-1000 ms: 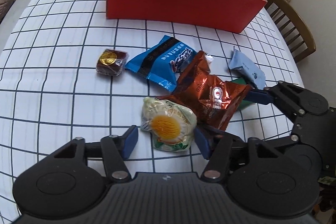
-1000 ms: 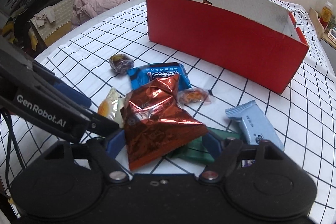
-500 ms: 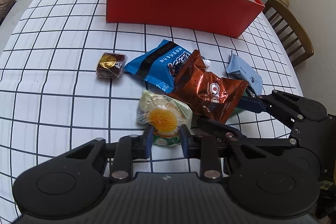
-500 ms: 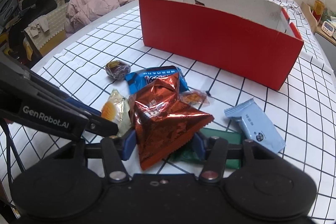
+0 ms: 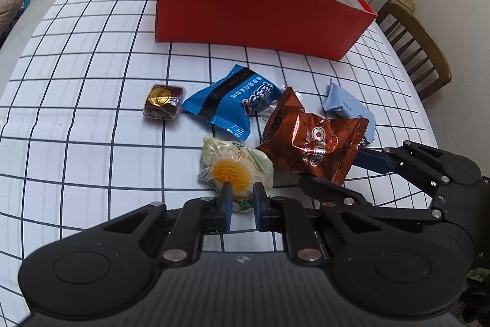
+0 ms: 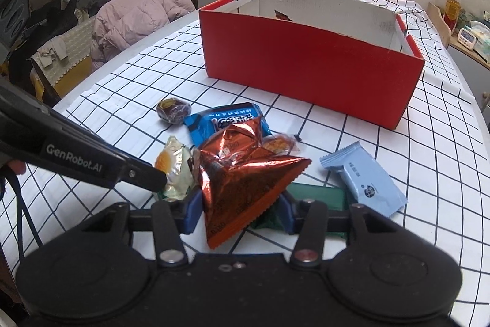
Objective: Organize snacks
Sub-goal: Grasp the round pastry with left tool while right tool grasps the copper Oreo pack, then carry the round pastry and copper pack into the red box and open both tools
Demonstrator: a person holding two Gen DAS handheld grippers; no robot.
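Snacks: egg-print clear packet point(image 5: 235, 166) and crinkled copper foil bag point(image 6: 245, 180) before red cardboard box point(image 6: 309, 66).
Left gripper point(image 5: 240, 198): low, level, pinching egg packet's near edge.
Right gripper point(image 6: 239, 209): low, clamped on foil bag.

Seven wrapped snacks on tablecloth point(image 5: 92, 118) — one each: brown chocolate point(image 5: 163, 101), blue packet point(image 5: 229, 101), copper Oreo bag point(image 5: 315, 140), egg-print pack point(image 5: 234, 164), pale-blue bar point(image 6: 364, 178), green pack point(image 6: 315, 195), small clear candy point(image 6: 280, 144). One red box point(image 6: 306, 72) — two grippers: left gripper point(image 5: 240, 193), right gripper point(image 6: 242, 212).

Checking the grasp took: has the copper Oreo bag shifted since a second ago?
Yes. The copper Oreo bag, clamped by the right gripper, now hides more of the blue packet, nearer the red box.
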